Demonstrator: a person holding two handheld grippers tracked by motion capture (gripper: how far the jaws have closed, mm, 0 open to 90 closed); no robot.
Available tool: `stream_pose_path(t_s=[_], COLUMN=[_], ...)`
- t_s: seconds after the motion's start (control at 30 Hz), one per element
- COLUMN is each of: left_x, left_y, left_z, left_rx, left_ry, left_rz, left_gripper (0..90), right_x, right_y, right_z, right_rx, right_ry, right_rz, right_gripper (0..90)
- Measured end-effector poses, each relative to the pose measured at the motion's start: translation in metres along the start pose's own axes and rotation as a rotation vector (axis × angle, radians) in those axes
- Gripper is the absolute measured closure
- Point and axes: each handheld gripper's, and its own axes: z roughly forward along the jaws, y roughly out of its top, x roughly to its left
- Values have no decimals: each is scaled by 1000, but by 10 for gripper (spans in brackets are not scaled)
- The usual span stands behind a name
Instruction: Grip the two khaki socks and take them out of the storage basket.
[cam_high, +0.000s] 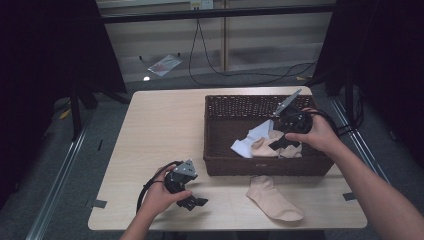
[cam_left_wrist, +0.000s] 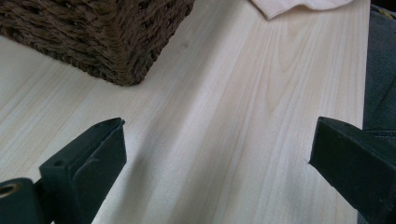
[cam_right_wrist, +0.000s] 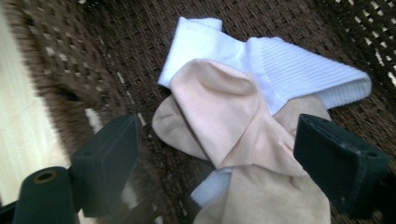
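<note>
Lying in the basket (cam_high: 215, 131), the beige sock (cam_right_wrist: 233, 116) is angled toe toward its near wall, framed by the right gripper (cam_right_wrist: 215, 154), spread wide and empty; the left gripper (cam_left_wrist: 217, 154) is likewise held spread above the table (cam_high: 160, 130).

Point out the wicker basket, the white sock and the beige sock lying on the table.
wicker basket (cam_high: 265, 166), high view, on its near front wall.
white sock (cam_right_wrist: 289, 70), right gripper view, on its ribbed cuff section.
beige sock on the table (cam_high: 272, 200), high view, on the middle of its foot.
</note>
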Motion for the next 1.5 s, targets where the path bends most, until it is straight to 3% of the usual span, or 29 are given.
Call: stream_pose_path(t_s=[0.13, 0.57, 0.67, 0.93, 1.1, 1.3, 1.5], left_x=[1, 0, 2, 1, 2, 1, 2], left_y=[-1, -1, -1, -1, 0, -1, 0], left_z=[0, 1, 1, 2, 1, 2, 2], left_rx=[-5, -5, -1, -18, 5, -19, -17], left_ry=[-4, -6, -4, -5, -6, -1, -2], left_rz=[8, -4, 4, -6, 15, -11, -9], left_gripper=[34, 34, 34, 34, 35, 36, 36], right_x=[-9, -22, -24, -27, -26, -26, -25], right_y=[-1, -5, -6, -7, -8, -8, -9], right_z=[14, 34, 39, 45, 49, 56, 64], right_rx=[23, 51, 66, 85, 84, 93, 120], right_ry=[-4, -14, -4, 10, 9, 0, -7], right_rz=[22, 57, 42, 59, 61, 60, 52], right_gripper=[204, 302, 383, 487, 484, 461, 593])
